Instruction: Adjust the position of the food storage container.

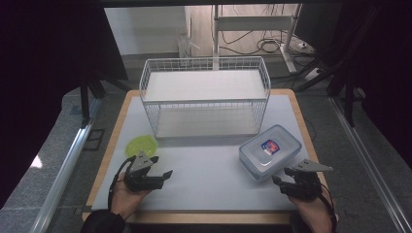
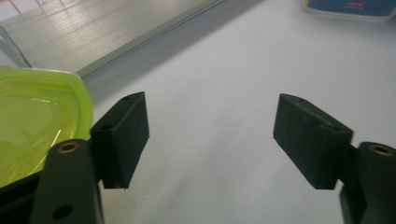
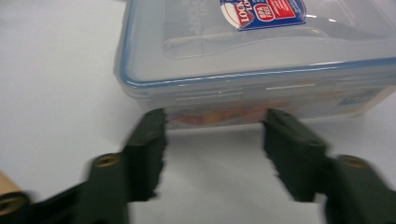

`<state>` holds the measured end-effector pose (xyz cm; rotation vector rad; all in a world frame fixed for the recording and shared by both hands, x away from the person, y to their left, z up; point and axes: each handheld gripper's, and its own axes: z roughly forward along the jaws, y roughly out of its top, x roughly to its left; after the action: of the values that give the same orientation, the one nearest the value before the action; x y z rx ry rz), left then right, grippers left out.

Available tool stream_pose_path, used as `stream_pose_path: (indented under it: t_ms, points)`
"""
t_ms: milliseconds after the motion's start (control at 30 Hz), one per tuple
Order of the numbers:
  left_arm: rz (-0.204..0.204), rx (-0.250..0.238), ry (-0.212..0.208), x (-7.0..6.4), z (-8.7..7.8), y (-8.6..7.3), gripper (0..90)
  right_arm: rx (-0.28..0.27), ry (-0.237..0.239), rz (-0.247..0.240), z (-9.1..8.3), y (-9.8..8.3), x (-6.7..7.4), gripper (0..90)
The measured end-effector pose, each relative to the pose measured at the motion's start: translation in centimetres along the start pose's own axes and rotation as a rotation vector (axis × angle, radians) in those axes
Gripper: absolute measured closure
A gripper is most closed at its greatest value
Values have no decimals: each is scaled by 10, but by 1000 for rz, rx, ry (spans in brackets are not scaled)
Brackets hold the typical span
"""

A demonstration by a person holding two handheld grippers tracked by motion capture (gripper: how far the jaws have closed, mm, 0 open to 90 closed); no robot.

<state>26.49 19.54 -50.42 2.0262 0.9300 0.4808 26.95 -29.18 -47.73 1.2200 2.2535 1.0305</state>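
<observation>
The left gripper (image 1: 163,174) stands open and empty, beside the green lid (image 1: 141,144). The right gripper (image 3: 212,122), part open, holds nothing; its tips meet the box (image 3: 252,56) at its near wall. White table (image 1: 209,170): one wire basket (image 1: 204,97), one box, one lid.

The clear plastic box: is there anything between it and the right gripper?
Nothing visible. The right gripper faces the side of the clear plastic box with its fingers open, their tips right at its wall, and only bare white table around.
</observation>
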Motion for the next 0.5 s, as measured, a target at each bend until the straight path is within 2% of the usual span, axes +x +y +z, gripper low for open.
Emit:
stream_pose_path:
  t_ms: [133, 233, 300, 500]
  points:
    - [13, 9, -5, 0, 2, -1, 243, -14, 5, -26, -10, 5, 0, 758]
    - [2, 2, -14, 1, 2, -2, 232, -27, -2, -25, -16, 7, -5, 870]
    - [-4, -1, -21, 2, 2, -2, 221, -36, -18, -11, -19, 8, -10, 899]
    - [-4, 5, -45, 1, 6, -3, 183, -64, -67, 25, -20, 19, -31, 900]
